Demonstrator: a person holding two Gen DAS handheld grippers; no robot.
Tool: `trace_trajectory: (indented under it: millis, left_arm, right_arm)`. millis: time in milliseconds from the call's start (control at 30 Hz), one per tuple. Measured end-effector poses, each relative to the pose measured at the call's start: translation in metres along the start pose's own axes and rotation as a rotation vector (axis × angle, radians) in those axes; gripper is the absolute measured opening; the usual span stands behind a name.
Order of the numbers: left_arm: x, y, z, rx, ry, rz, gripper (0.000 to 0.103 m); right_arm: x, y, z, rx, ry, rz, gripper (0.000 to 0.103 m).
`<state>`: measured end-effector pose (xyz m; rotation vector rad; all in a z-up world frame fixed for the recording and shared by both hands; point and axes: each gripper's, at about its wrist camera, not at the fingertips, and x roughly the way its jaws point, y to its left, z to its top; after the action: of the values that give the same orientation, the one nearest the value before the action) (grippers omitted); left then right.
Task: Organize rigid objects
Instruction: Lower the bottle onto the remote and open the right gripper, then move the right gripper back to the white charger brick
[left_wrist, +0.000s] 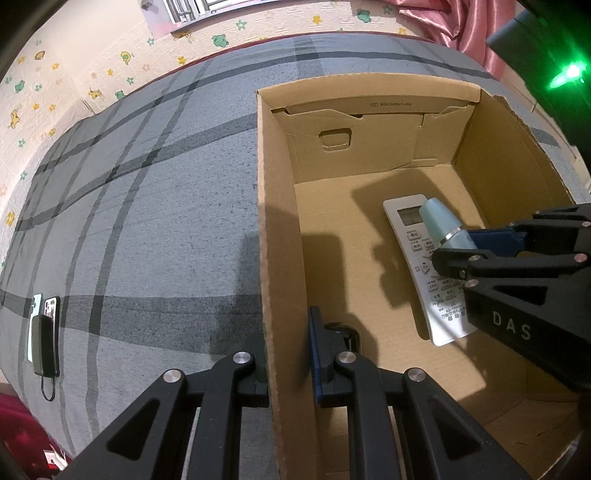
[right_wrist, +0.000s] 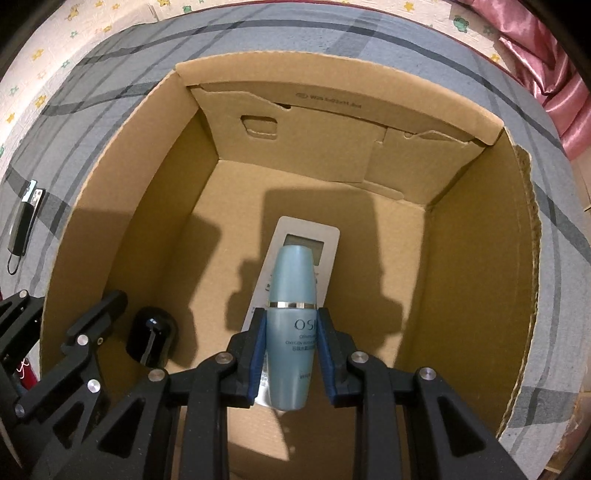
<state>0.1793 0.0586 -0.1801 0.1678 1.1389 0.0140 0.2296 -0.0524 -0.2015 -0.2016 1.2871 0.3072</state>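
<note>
Your right gripper (right_wrist: 291, 347) squeezes blue bottle (right_wrist: 291, 295), held over white remote (right_wrist: 317, 236) inside cardboard box (right_wrist: 480, 258). Move bottle to bare floor beside remote, go low, then let go. Left gripper (left_wrist: 288, 365) pinches box wall; keep box steady

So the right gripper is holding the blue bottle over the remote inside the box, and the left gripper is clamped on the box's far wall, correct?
Not quite. The left gripper straddles the box's near left wall, not the far one; the left wrist view shows it. The rest stands: the right gripper holds the blue bottle over the remote inside the box.
</note>
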Motion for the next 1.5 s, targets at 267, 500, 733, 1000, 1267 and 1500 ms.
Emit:
trace_trajectory:
  millis: [267,500,733,1000,1267,1500]
  left_arm:
    - [0.0,0.0,0.0,-0.002,0.0,-0.001,0.015]
    - [0.0,0.0,0.0,0.0,0.0,0.002,0.015]
    - [-0.001,0.0,0.001,-0.001,0.001,0.002,0.015]
    - [-0.001,-0.001,0.001,-0.002,0.001,0.002,0.015]
    - [0.0,-0.001,0.0,0.0,0.0,0.006,0.015]
    - [-0.001,-0.001,0.0,0.0,-0.001,0.005,0.015]
  right_arm:
    - [-0.011,0.0,-0.002,0.003,-0.03,0.011,0.029]
    - [-0.034,0.0,-0.006,0.002,-0.077,0.005,0.044]
    - [-0.058,-0.001,-0.008,0.0,-0.135,-0.019,0.049]
    - [-0.082,-0.014,-0.012,0.026,-0.165,-0.029,0.075]
    - [-0.104,-0.036,-0.021,0.064,-0.203,-0.05,0.102]
    - [-0.122,-0.068,-0.033,0.116,-0.231,-0.073,0.103]
